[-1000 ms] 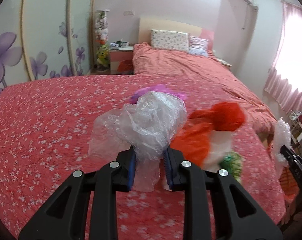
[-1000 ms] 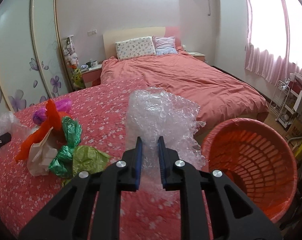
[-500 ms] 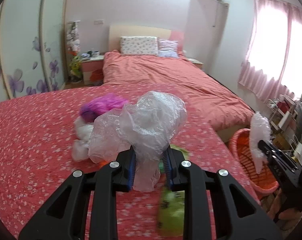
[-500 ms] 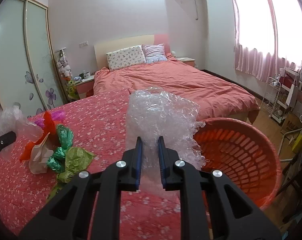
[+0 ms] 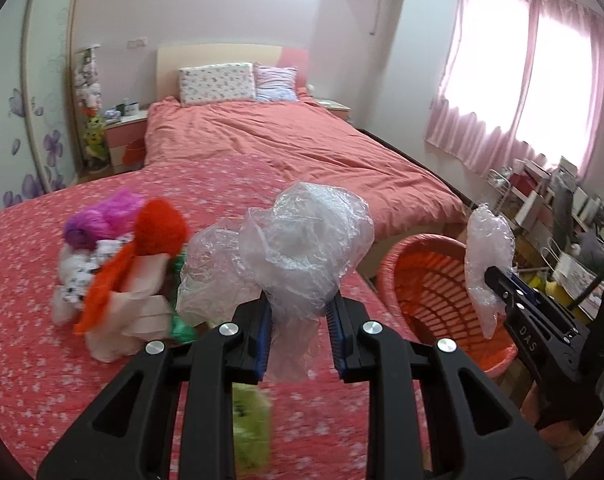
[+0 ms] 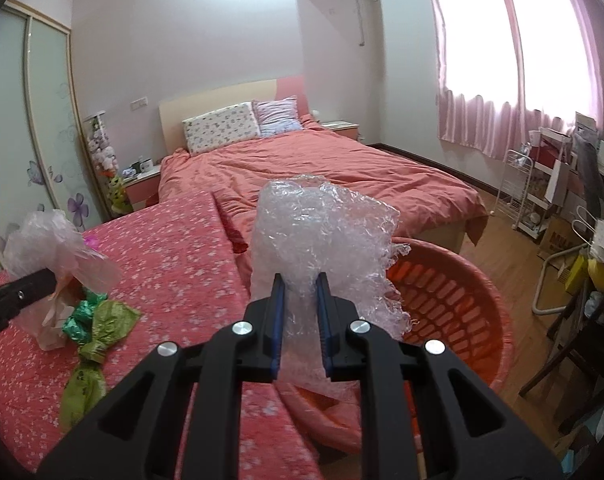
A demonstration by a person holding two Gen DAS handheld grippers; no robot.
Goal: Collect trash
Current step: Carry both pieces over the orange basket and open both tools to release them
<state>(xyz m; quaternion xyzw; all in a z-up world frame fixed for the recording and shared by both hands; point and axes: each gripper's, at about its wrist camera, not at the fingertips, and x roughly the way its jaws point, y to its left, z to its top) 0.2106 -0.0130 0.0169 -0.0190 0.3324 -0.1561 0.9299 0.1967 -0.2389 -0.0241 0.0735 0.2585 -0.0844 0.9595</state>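
Note:
My left gripper (image 5: pixel 298 312) is shut on a crumpled clear plastic bag (image 5: pixel 302 248), held above the red flowered bedspread. My right gripper (image 6: pixel 300 292) is shut on a wad of bubble wrap (image 6: pixel 322 232), held over the near rim of the orange basket (image 6: pixel 454 304). The left wrist view shows that basket (image 5: pixel 426 284) at the right beside the bed, with the right gripper (image 5: pixel 492 276) and its bubble wrap (image 5: pixel 488 248) above it. A heap of trash (image 5: pixel 122 264) lies on the bedspread: purple, red, white and tan pieces. Green wrappers (image 6: pixel 98 320) lie nearby.
A second bed (image 6: pixel 322 172) with pink covers and two pillows stands behind. A wardrobe (image 6: pixel 42 128) with flower decals lines the left wall. At the right are a white wire rack (image 6: pixel 530 192), boxes, chair legs and wooden floor (image 6: pixel 498 248).
Both grippers have swung right with their loads still held. The basket has come into the left wrist view and fills more of the right wrist view; the trash heap has slid left.

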